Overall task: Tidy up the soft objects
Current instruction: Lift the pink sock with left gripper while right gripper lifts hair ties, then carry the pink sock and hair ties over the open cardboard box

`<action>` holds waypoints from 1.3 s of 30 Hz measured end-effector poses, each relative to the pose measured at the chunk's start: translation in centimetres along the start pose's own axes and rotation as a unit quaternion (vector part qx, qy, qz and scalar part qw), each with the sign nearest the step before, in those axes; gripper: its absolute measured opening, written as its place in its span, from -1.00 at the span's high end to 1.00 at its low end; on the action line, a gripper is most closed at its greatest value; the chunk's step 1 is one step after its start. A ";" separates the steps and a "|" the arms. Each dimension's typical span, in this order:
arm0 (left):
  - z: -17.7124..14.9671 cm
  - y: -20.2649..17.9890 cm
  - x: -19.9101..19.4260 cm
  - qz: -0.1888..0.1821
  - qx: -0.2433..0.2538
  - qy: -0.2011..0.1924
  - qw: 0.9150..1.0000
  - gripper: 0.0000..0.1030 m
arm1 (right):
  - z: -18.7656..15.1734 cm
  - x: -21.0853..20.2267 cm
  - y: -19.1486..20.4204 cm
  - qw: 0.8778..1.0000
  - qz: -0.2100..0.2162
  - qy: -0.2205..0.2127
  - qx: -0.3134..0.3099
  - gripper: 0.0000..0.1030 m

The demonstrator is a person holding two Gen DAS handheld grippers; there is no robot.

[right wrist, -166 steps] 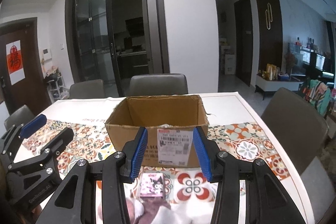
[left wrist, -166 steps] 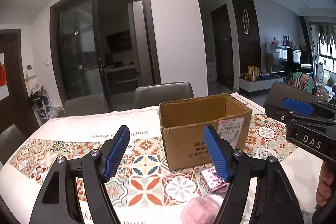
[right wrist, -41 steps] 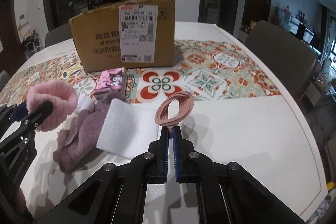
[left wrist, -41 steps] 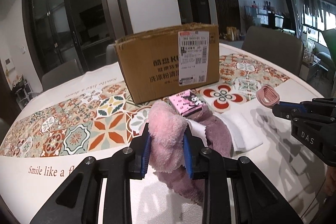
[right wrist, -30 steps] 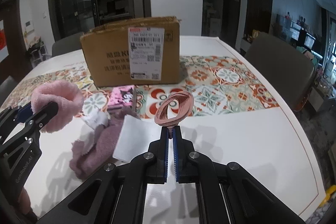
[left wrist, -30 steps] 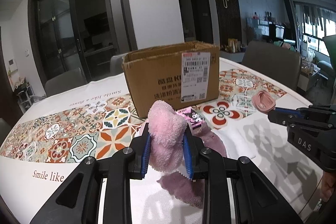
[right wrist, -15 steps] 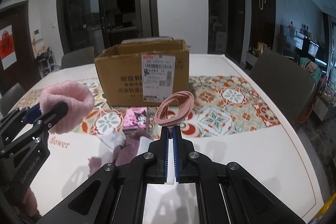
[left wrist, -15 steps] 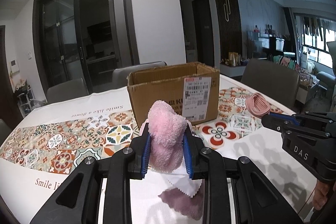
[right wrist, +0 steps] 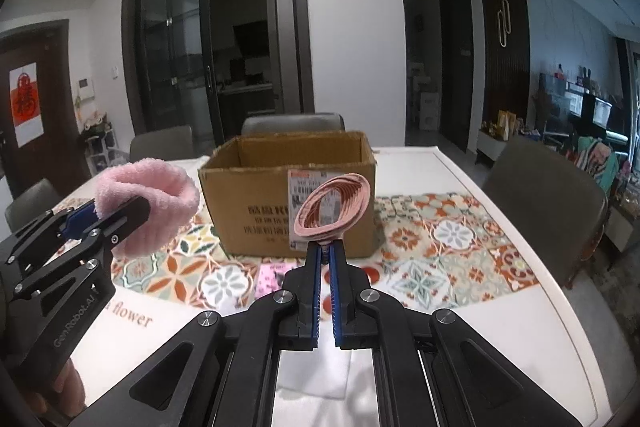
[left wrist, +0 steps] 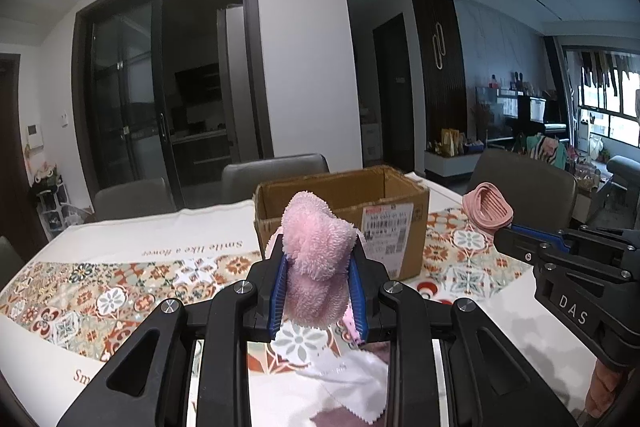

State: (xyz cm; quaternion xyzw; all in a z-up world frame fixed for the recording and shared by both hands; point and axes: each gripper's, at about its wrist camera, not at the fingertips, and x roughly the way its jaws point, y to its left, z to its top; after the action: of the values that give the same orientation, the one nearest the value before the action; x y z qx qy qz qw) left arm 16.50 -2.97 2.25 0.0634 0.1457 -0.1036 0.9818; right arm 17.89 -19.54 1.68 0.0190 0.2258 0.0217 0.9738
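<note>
Black angular frames on both tools, all struts and triangular cut-outs. Left gripper (left wrist: 320, 291): matte black arms, ribbed blue pads inside the fingers (left wrist: 280, 287), round silver screws at every pivot. Right gripper (right wrist: 325, 267): same build, blue ribbed pads, silver screw heads on the joints. White lettering at 4 o'clock in the left view reading "DAS"; "GenRobot.AI" along the left tool's flank at 8 o'clock in the right view. Fingertips of a hand (left wrist: 602, 389) wrapped round the handle at the lower edge.
</note>
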 end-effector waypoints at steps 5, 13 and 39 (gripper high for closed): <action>1.0 0.1 0.5 0.006 0.003 -0.016 1.000 0.46 | 1.1 0.4 0.2 1.000 0.004 -0.017 -0.001 0.89; 2.5 0.6 1.8 0.017 0.007 -0.038 0.999 0.46 | 3.2 1.4 0.3 0.999 0.007 -0.045 -0.005 0.89; 5.7 1.5 9.5 0.021 0.003 -0.045 0.999 0.46 | 8.1 8.0 -0.1 0.997 0.034 -0.060 -0.019 0.89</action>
State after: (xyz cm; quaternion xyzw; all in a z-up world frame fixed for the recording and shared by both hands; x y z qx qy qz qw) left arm 27.28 -4.16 4.99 0.0642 0.0994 -0.0857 0.9893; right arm 28.59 -19.49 5.41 0.0098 0.1655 0.0580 0.9844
